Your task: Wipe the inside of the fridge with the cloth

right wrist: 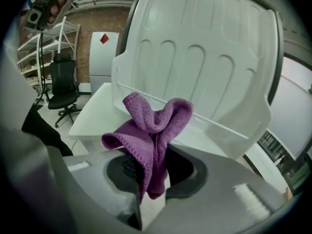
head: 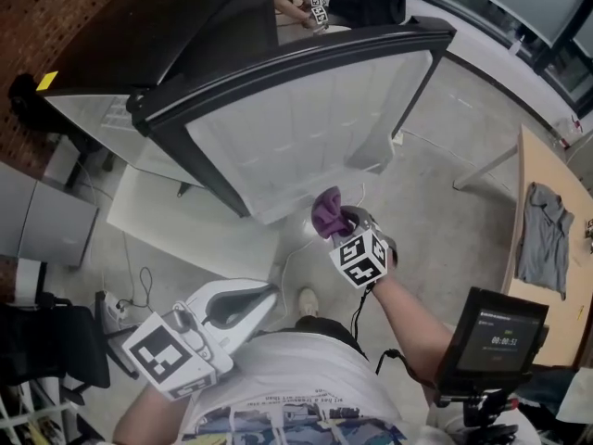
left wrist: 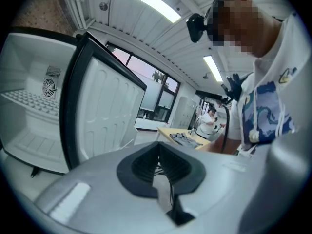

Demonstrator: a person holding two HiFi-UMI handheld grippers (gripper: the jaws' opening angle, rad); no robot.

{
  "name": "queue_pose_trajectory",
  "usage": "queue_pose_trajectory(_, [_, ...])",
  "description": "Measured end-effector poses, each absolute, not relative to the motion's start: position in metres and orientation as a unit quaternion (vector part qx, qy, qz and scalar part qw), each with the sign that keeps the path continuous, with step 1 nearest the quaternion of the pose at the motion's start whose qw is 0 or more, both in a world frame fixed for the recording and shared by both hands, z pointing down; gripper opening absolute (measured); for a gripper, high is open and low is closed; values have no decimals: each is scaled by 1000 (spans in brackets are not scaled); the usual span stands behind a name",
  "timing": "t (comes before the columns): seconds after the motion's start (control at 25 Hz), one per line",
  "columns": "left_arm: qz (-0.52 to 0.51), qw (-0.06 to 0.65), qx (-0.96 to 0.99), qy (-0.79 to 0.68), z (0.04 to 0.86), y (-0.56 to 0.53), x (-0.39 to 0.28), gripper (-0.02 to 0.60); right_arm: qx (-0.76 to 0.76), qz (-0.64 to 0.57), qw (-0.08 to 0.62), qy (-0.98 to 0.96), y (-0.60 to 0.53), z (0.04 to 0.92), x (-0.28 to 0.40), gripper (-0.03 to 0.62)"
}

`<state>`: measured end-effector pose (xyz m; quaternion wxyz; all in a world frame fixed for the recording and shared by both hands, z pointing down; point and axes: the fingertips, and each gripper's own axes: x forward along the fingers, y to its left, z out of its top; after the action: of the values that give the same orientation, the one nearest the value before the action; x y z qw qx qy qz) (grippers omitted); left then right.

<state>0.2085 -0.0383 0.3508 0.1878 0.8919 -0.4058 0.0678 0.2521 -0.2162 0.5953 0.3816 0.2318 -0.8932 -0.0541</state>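
Purple cloth (right wrist: 148, 135) pinched in the right gripper (right wrist: 155, 172) — jaws clamped on its middle folds, most of it bunched above them, a short end hanging below. It sits just in front of the white inner liner of the open fridge door (head: 306, 128), near the lower shelf rail; contact can't be told. The fridge (left wrist: 29, 106) cavity lies off to the left, well apart from the cloth. Left gripper (head: 255, 304) is low near the person's torso, jaws together, nothing between them. Cloth looks soft, light, floppy terry — it should drape and crumple under pressure, not slippery or fragile. Mid-bunch hold seems secure; leaving a broader free pad facing the surface would likely wipe better.
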Motion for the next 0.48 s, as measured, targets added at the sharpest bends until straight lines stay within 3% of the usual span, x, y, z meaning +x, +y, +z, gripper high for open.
queue_pose_trajectory(0.48, [62,192,878,-434,352,-18,163,8,97,-51,422,-900,-151,615,157,81])
